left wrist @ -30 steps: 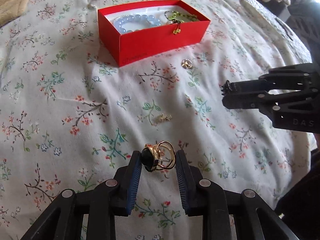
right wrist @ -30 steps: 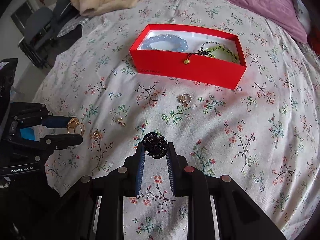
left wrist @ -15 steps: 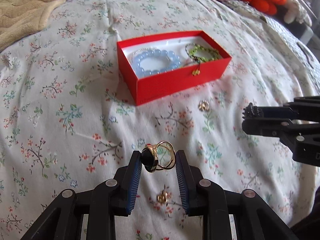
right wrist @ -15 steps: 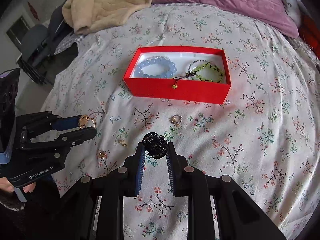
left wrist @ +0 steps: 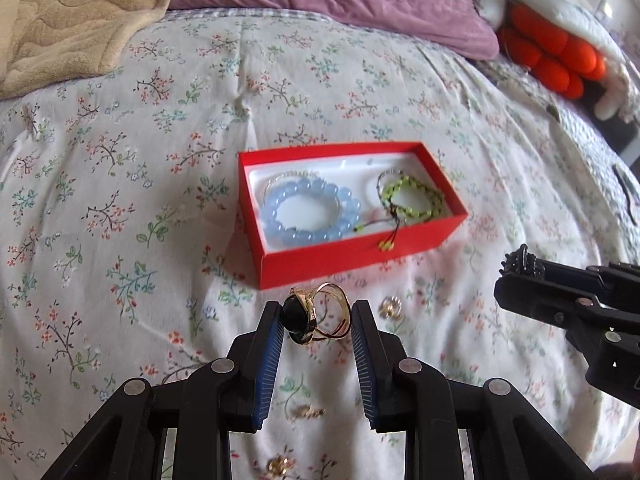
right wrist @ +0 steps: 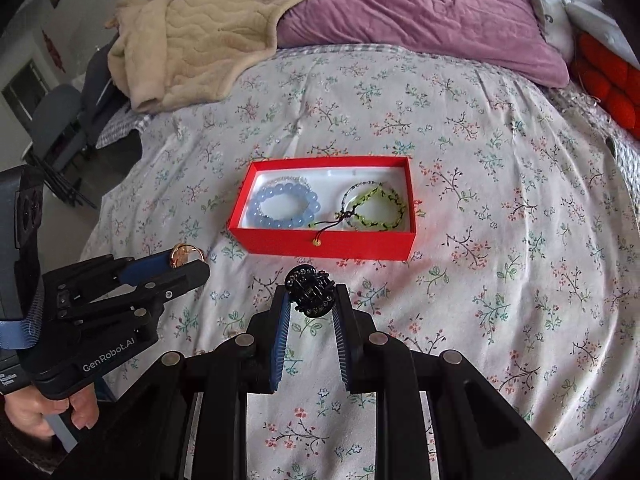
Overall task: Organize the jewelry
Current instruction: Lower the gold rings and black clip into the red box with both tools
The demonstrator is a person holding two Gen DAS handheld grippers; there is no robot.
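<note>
An open red box (left wrist: 352, 252) (right wrist: 320, 242) sits on the floral bedspread, holding a blue bead bracelet (left wrist: 310, 214) (right wrist: 282, 208) and a green braided bracelet (left wrist: 412, 200) (right wrist: 374, 208). My left gripper (left wrist: 318, 316) (right wrist: 188, 258) is shut on a gold ring with a black stone (left wrist: 312, 314), held above the bed just short of the box's near wall. My right gripper (right wrist: 310, 294) (left wrist: 520, 266) is shut on a small black hair claw clip (right wrist: 309, 290), also raised in front of the box. Small gold pieces (left wrist: 390, 306) (left wrist: 306, 412) (left wrist: 280, 466) lie loose on the bedspread.
A beige blanket (right wrist: 192, 28) lies bunched at the bed's far left, with a purple pillow (right wrist: 420, 12) behind the box. An orange plush (left wrist: 556, 56) lies at the right edge. A hand (right wrist: 48, 408) grips the left tool. A chair (right wrist: 56, 120) stands beside the bed.
Both grippers have risen and moved toward the red box, each keeping its hold. The box now shows lower and more central, with its inside in fuller view.
</note>
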